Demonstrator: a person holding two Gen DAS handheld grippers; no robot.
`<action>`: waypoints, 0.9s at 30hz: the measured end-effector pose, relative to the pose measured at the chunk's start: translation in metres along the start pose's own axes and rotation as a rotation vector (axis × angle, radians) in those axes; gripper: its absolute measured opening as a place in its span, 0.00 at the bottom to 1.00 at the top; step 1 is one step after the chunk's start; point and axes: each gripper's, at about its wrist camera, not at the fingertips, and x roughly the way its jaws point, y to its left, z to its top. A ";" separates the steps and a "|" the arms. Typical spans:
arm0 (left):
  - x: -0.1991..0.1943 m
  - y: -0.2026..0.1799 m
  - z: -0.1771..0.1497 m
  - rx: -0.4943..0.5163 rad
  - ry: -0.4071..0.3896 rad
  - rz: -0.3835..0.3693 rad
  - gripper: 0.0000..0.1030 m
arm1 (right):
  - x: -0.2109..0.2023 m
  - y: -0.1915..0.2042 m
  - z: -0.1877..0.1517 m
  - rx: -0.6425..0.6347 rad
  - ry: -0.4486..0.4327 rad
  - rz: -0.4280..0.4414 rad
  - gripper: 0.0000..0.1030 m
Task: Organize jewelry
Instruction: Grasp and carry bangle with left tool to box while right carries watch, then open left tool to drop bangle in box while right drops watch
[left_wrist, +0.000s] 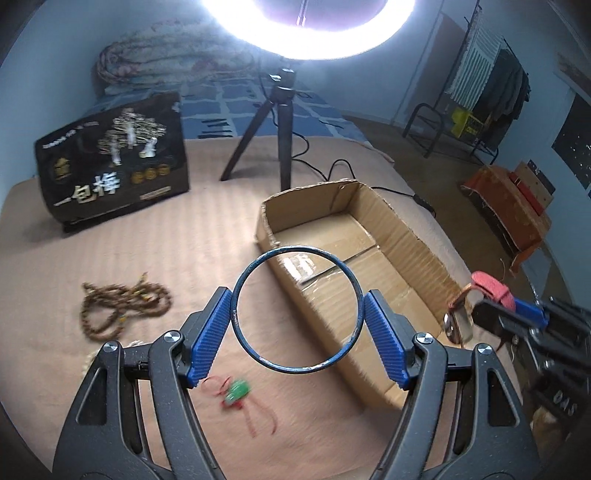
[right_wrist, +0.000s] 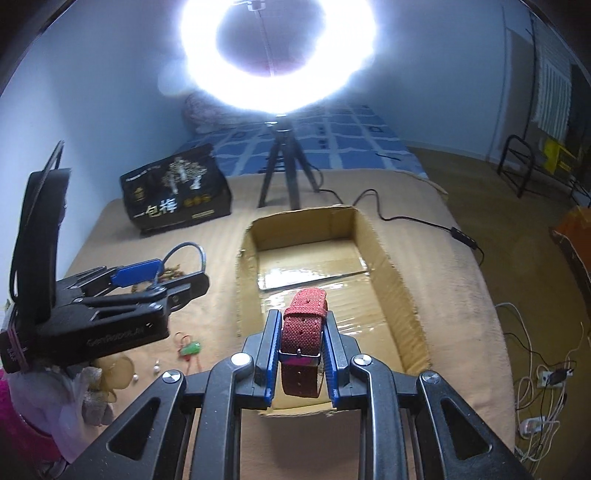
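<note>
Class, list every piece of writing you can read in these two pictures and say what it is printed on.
"一包梅": large white characters on the black printed bag.
Small line along the bag's top: too blurred to read.
"GenRobot.AI": embossed on the left claw body, partly blurred.
Marks on the right claw body: unreadable.

Beads (left_wrist: 123, 308) left of box (left_wrist: 413, 240)

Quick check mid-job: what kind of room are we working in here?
Most likely a bedroom. The work surface is a bed, with a rolled quilt at its head and a clothes rack by the wall.
</note>
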 end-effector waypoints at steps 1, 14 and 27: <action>0.005 -0.002 0.002 -0.001 0.003 0.001 0.73 | 0.002 -0.003 0.000 0.006 0.003 -0.006 0.19; 0.047 -0.027 0.011 0.032 0.051 -0.004 0.73 | 0.039 -0.025 -0.008 0.041 0.092 -0.043 0.19; 0.048 -0.025 0.014 0.019 0.076 0.008 0.75 | 0.028 -0.029 -0.005 0.055 0.041 -0.067 0.64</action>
